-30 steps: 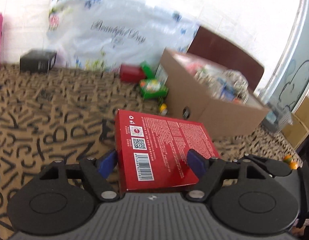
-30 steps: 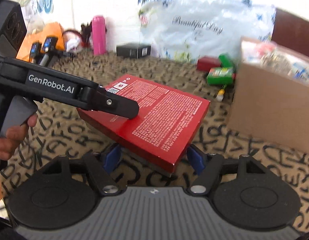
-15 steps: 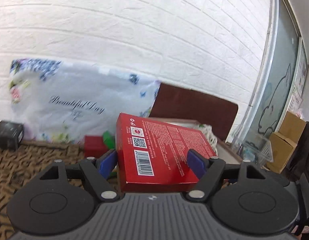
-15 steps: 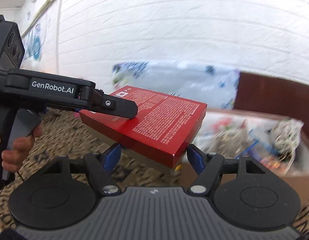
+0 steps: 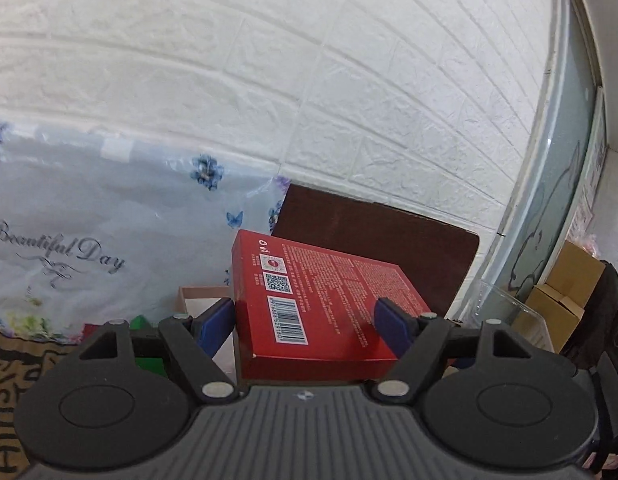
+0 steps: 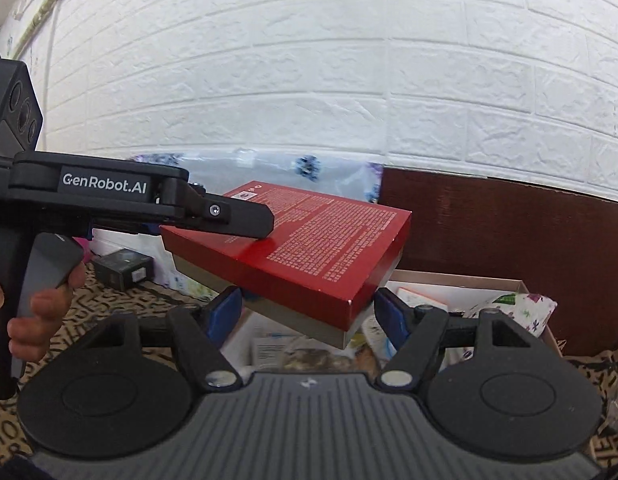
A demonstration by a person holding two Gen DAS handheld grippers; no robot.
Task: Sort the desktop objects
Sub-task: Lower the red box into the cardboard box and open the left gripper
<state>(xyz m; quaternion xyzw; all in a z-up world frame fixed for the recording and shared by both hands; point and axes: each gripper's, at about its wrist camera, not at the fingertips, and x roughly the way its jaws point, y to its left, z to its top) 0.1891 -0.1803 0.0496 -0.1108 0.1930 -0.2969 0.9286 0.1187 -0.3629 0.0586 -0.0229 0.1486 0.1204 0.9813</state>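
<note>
A red box (image 6: pixel 309 248) hangs in the air over an open carton (image 6: pixel 461 284) of mixed packets, held at two ends by both grippers. Behind it stand a white brick wall (image 6: pixel 309 60), a dark brown board (image 6: pixel 509 228) leaning on that wall, and a flowered plastic bag (image 5: pixel 89 240) printed "Beautiful Day"; nothing lies between the box and the carton's open top. The right view alone shows the carton's contents, a small black box (image 6: pixel 123 269) on the patterned cloth (image 6: pixel 109 300) at left, and the left gripper (image 6: pixel 245 220) from the side, with a hand (image 6: pixel 37 312) wrapped round its grip and its upper finger lying flat on the box's top near one corner. The left view alone shows the barcode and QR label on the box's top — plus a glass partition (image 5: pixel 549 200) and brown cartons (image 5: pixel 565 292) far right. In that view the left gripper's blue pads (image 5: pixel 217 320) press the box's two sides, so it is clamped on the box. The right gripper (image 6: pixel 309 312) is likewise clamped on the box's near corner — its pads against the two edges — and points slightly downward.
</note>
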